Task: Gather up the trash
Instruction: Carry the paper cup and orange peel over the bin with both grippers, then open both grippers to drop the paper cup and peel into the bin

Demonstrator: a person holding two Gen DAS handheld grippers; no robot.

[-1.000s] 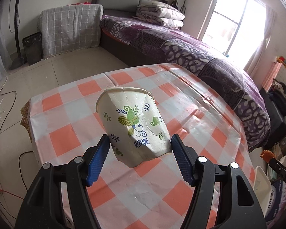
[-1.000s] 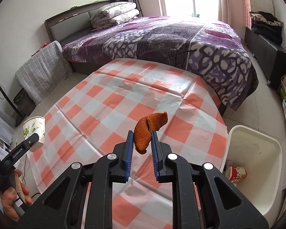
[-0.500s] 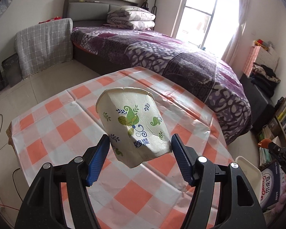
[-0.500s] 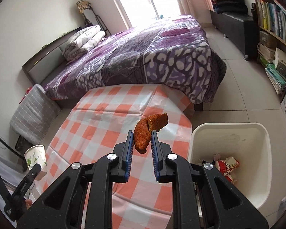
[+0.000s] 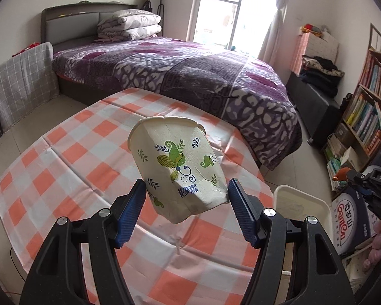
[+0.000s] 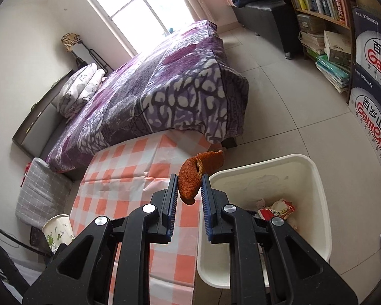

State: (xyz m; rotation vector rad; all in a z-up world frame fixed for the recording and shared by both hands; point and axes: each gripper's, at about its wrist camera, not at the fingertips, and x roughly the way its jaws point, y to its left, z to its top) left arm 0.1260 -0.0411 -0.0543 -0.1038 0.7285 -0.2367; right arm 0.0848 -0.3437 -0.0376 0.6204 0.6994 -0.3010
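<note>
- Paper cup [image 5: 177,175], crumpled, sits pinched between the left gripper [image 5: 186,209] pads, lifted clear above the checked table [image 5: 63,167]; the white bin [image 5: 301,203] waits low right, so this one is not yet dropped.
- Over to the right wrist view: right gripper [image 6: 189,198] is closed narrow on an orange peel [image 6: 194,175], held at the bin's [image 6: 315,193] near rim, nearly over it. A wrapper [image 6: 276,209] lies inside already. Peel looks set to go first, cup after; no other trash shows on the cloth.
</note>
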